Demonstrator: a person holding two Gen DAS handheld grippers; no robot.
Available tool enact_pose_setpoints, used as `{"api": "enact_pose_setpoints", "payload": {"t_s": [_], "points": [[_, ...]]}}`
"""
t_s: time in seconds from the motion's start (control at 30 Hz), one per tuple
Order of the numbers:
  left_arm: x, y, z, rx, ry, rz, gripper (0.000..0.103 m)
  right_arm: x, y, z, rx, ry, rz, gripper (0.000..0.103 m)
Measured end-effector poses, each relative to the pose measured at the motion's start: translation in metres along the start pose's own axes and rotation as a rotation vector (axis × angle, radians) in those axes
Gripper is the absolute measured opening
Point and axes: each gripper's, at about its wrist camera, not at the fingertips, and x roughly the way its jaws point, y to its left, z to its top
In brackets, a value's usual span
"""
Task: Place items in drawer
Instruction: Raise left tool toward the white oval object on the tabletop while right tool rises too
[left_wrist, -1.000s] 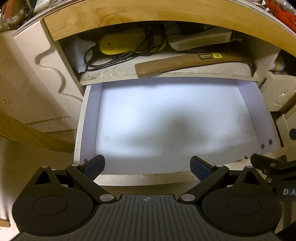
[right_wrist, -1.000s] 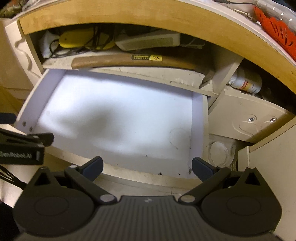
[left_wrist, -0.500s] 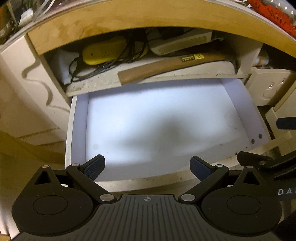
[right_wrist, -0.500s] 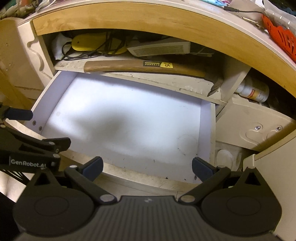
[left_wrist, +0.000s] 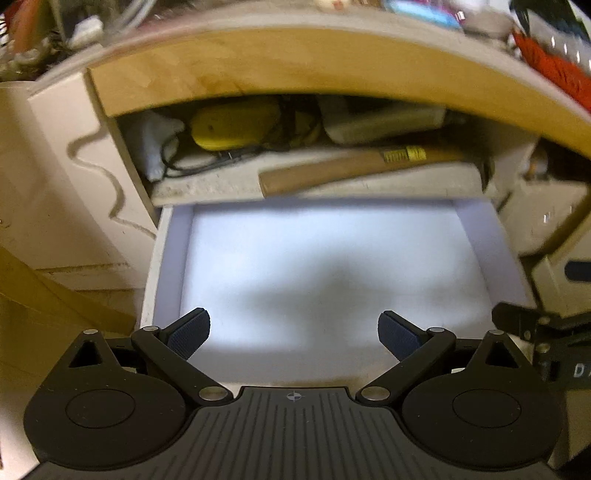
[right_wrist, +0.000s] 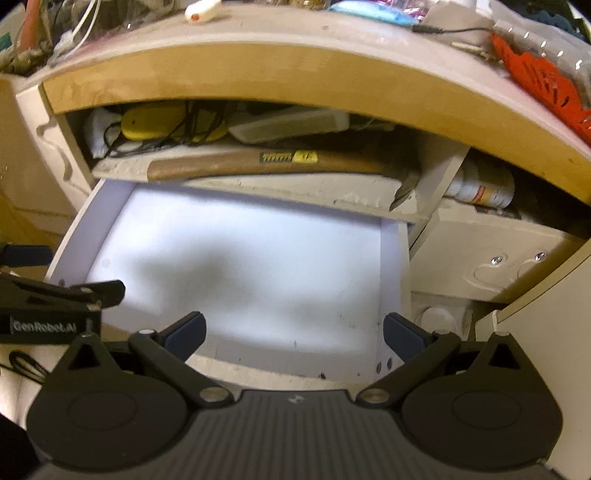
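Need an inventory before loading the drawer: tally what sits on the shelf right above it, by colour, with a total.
Yellow: 1, the yellow device wrapped in black cords.
White: 2, the white flat box and a crumpled white cloth at the left end.
Wood brown: 1, the hammer lying along the front edge.
Total: 4. The drawer itself holds 0.

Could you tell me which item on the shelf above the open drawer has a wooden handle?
The hammer lying lengthwise along the shelf's front; the yellow device behind it is plastic.
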Motion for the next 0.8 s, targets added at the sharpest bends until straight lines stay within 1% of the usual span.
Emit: {"api": "enact_pose_setpoints", "payload": {"t_s": [0.17, 0.37, 0.67, 0.8], "points": [[-0.014, 0.001, 0.012, -0.015, -0.086, 0.013, 0.1, -0.013, -0.003, 0.007, 0.011, -0.103, -0.022, 0.103], [-0.03, -0.005, 0.026, 0.004, -0.2, 0.011, 0.1, -0.026, -0.01, 0.018, 0.064, -0.214, -0.015, 0.103], [-0.052, -0.01, 0.042, 0.005, -0.336, -0.014, 0.1, -0.056, -0.013, 0.03, 0.038, -0.421, -0.043, 0.103], [-0.059, -0.011, 0.047, 0.006, -0.385, -0.022, 0.1, -0.067, -0.014, 0.033, 0.038, -0.488, -0.036, 0.103]]}}
